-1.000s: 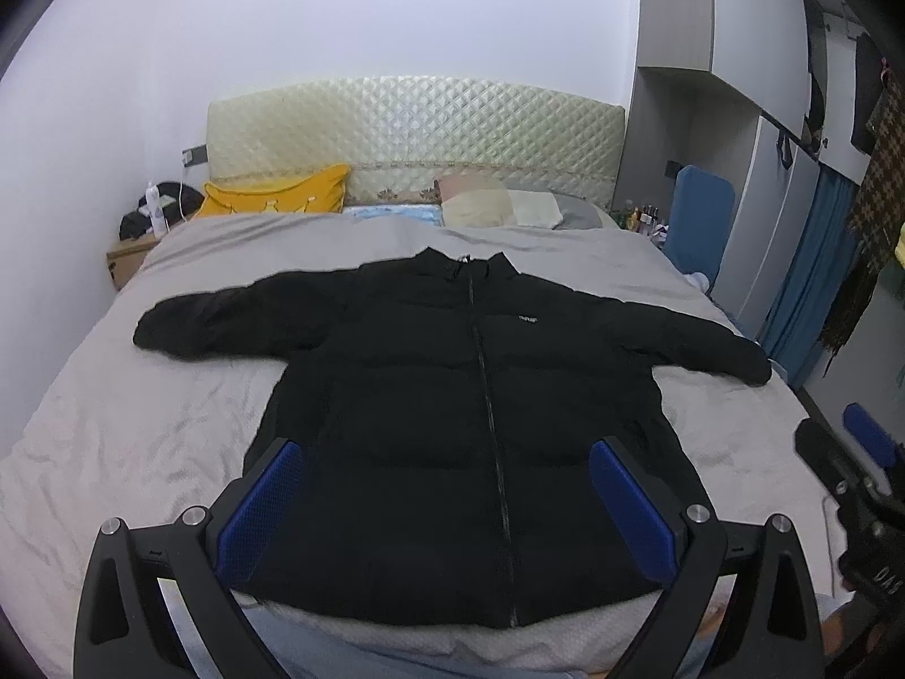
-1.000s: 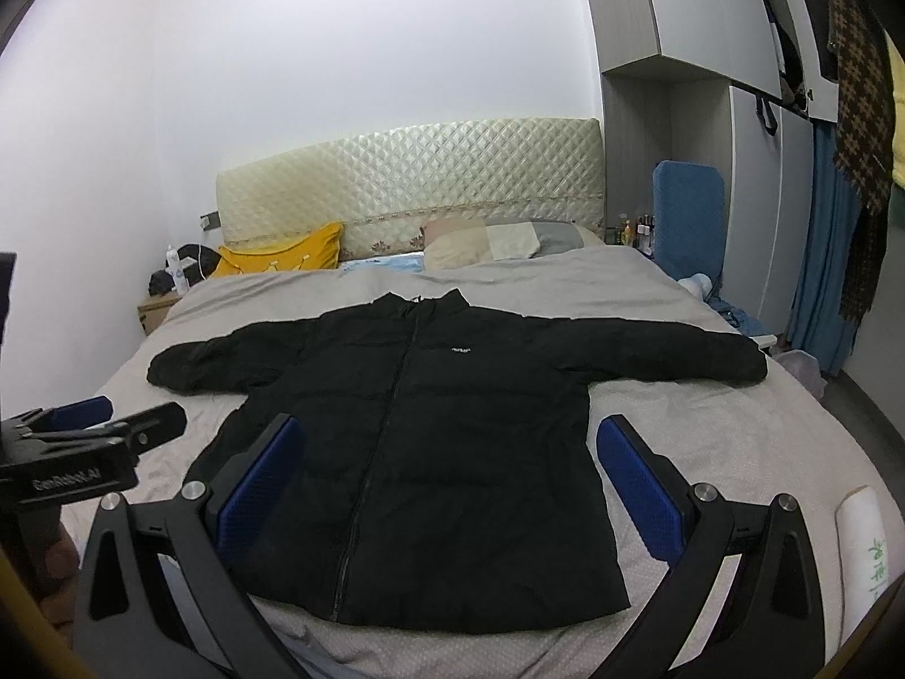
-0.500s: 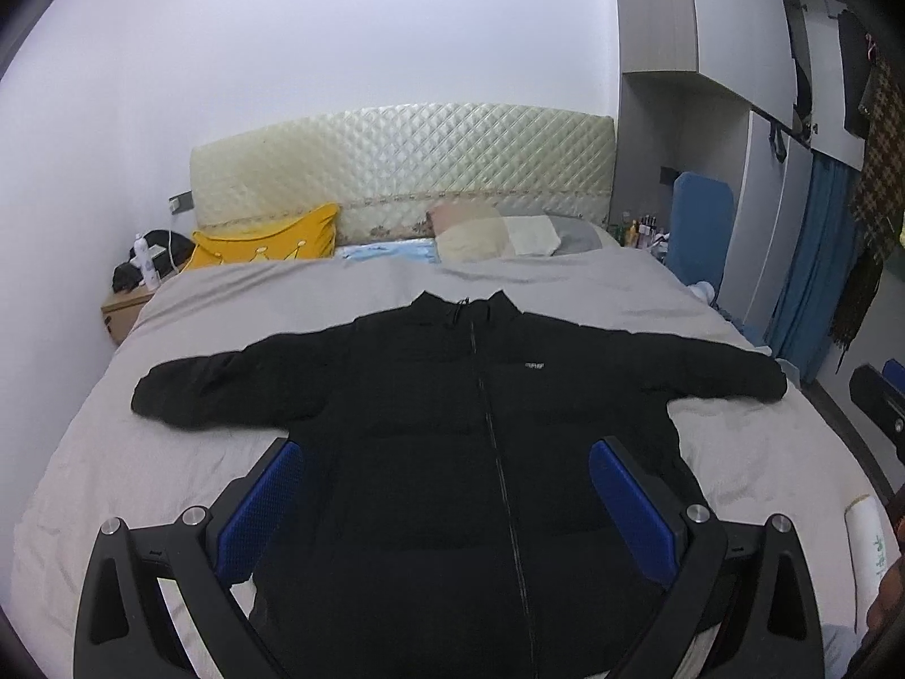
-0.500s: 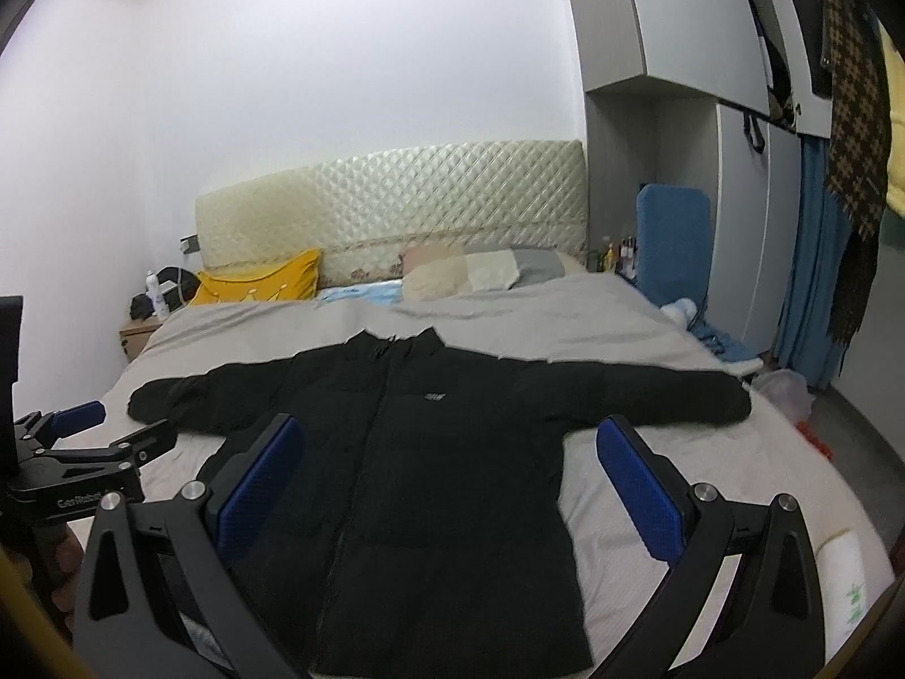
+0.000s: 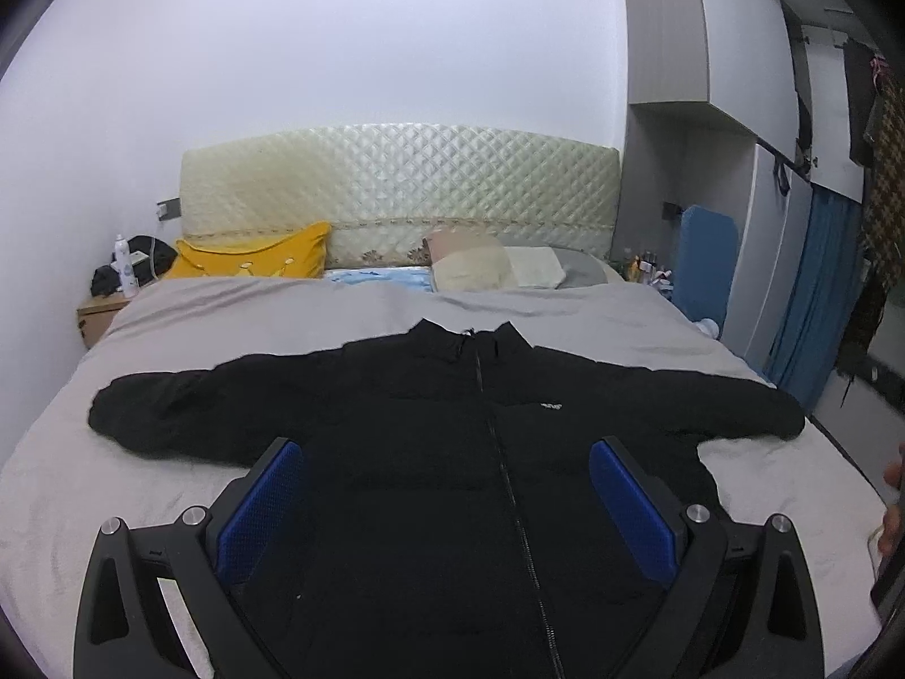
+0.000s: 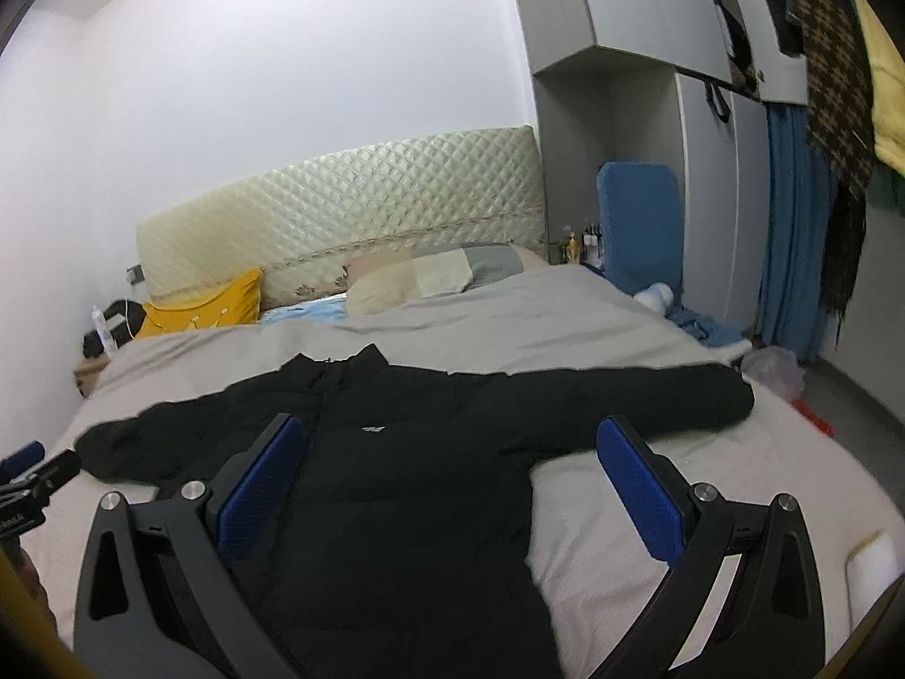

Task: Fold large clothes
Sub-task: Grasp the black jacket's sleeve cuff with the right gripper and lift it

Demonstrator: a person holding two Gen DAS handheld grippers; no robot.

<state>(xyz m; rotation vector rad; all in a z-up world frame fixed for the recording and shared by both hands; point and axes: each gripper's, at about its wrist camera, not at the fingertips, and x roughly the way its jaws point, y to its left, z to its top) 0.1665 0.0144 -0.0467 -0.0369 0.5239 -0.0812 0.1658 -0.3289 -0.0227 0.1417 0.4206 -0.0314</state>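
Observation:
A black puffer jacket (image 5: 430, 452) lies flat and zipped on the grey bed (image 5: 271, 311), collar toward the headboard, both sleeves spread out sideways. My left gripper (image 5: 447, 486) hovers open over the jacket's lower body, nothing between its blue pads. In the right wrist view the same jacket (image 6: 407, 452) fills the middle, its right sleeve (image 6: 679, 402) reaching toward the bed's edge. My right gripper (image 6: 452, 481) is open above the jacket's right side and holds nothing. The left gripper's tip (image 6: 34, 469) shows at the left border.
Pillows, a yellow cushion (image 5: 254, 254) and a quilted headboard (image 5: 396, 181) stand at the far end. A nightstand (image 5: 99, 314) with a bottle is at the far left. A wardrobe (image 6: 707, 198), a blue board (image 6: 639, 226) and hanging clothes line the right side.
Both grippers have come down lower and closer over the jacket, and the right one has swung to the right. The jacket has not moved. Both stay open.

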